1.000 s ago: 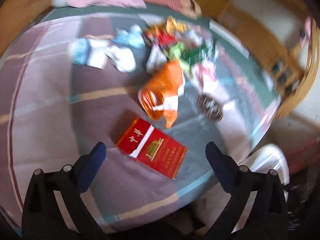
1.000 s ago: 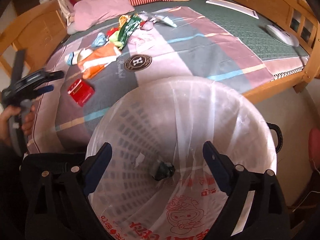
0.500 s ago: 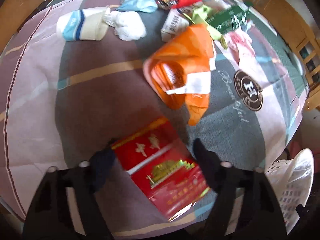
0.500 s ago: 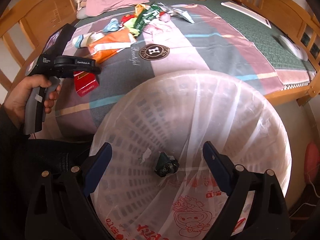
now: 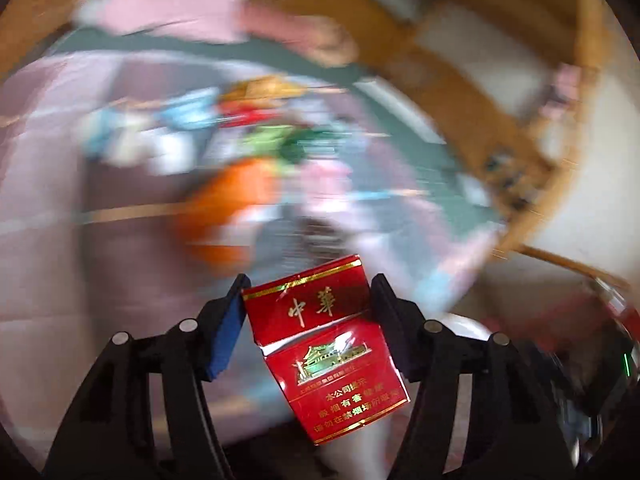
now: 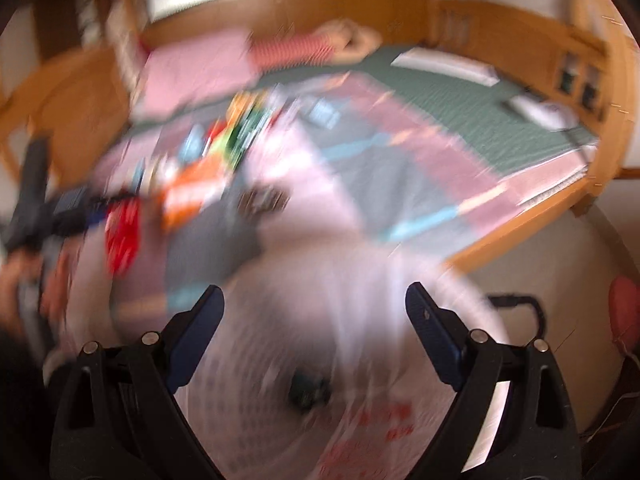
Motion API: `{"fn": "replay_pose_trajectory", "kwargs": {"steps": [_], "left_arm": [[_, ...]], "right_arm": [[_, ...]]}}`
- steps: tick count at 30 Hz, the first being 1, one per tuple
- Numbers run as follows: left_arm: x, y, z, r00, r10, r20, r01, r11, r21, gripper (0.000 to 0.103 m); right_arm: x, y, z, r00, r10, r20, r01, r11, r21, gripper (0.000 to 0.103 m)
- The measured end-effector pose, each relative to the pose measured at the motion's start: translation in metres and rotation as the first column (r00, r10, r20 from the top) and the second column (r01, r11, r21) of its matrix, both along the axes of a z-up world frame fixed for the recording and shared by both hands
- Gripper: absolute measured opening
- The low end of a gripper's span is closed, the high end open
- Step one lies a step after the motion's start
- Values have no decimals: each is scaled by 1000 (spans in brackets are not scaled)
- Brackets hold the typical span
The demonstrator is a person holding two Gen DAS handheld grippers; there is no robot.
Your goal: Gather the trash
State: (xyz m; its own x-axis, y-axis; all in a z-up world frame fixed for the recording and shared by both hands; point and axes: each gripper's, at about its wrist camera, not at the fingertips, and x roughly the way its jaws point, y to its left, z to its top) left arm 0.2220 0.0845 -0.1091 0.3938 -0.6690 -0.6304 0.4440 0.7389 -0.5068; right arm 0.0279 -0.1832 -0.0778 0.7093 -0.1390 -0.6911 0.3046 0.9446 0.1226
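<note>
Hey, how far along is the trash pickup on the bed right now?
Early. One small dark scrap lies in the white lined basket. The left tongs are closing on a flattened red cigarette pack, lifted off the bed. The orange wrapper and the colourful litter pile remain on the blanket.

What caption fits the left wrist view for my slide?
Left gripper, jaws closing, lifts a flattened red cigarette pack above the blurred bed.

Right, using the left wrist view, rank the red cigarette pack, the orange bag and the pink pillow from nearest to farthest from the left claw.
1. Red cigarette pack: between the fingers of the left claw, which are closing on it.
2. Orange bag: beyond the claw on the bedspread, slightly left of centre, blurred.
3. Pink pillow: farthest, at the head of the bed, upper left.
</note>
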Motion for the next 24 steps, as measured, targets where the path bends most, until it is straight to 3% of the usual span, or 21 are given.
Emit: {"fn": "replay_pose_trajectory", "kwargs": {"steps": [3,4,6,7,8,9,11,13,15,16,18,19,23,24], "left_arm": [[-45,-53,14,972,-225,65,229,971,-65,64],[-63,-76,11,948,-308,78,312,949,-46,65],[-83,-99,3,918,-388,79,388,921,13,68],[-94,-114,-5,898,-433,81,427,901,80,78],[-97,-119,-9,893,-442,82,431,893,127,90],[-100,-121,-11,897,-433,85,416,894,164,94],[-95,-111,-8,926,-358,117,329,920,211,95],[-85,-93,3,950,-252,187,218,959,182,98],[-77,-76,15,954,-151,258,116,982,147,99],[-73,-62,24,945,-74,317,31,990,138,99],[-68,-43,36,899,72,433,-145,980,139,99],[-66,-27,42,860,156,486,-240,964,115,99],[-51,14,55,826,323,461,-386,922,45,99],[-47,24,57,805,377,458,-448,892,53,99]], "right_arm": [[-13,-29,34,981,-122,150,121,993,10,90],[-21,-37,47,964,-164,209,168,986,0,90],[-32,-46,62,936,-214,280,230,973,-24,98],[-39,-49,70,916,-240,320,267,963,-44,100],[-41,-51,73,908,-247,339,282,958,-58,100],[-43,-52,76,902,-249,353,293,953,-76,100],[-39,-50,77,902,-240,358,297,948,-113,100],[-29,-44,75,919,-214,331,280,945,-169,100],[-16,-33,70,937,-171,305,249,939,-236,100],[-12,-27,68,946,-145,291,223,940,-256,100],[-4,-15,61,956,-113,269,187,946,-265,100],[-2,-8,56,954,-94,284,169,952,-255,100],[9,10,46,949,-64,308,124,976,-177,100],[15,13,44,955,-53,292,101,983,-152,100]]}}
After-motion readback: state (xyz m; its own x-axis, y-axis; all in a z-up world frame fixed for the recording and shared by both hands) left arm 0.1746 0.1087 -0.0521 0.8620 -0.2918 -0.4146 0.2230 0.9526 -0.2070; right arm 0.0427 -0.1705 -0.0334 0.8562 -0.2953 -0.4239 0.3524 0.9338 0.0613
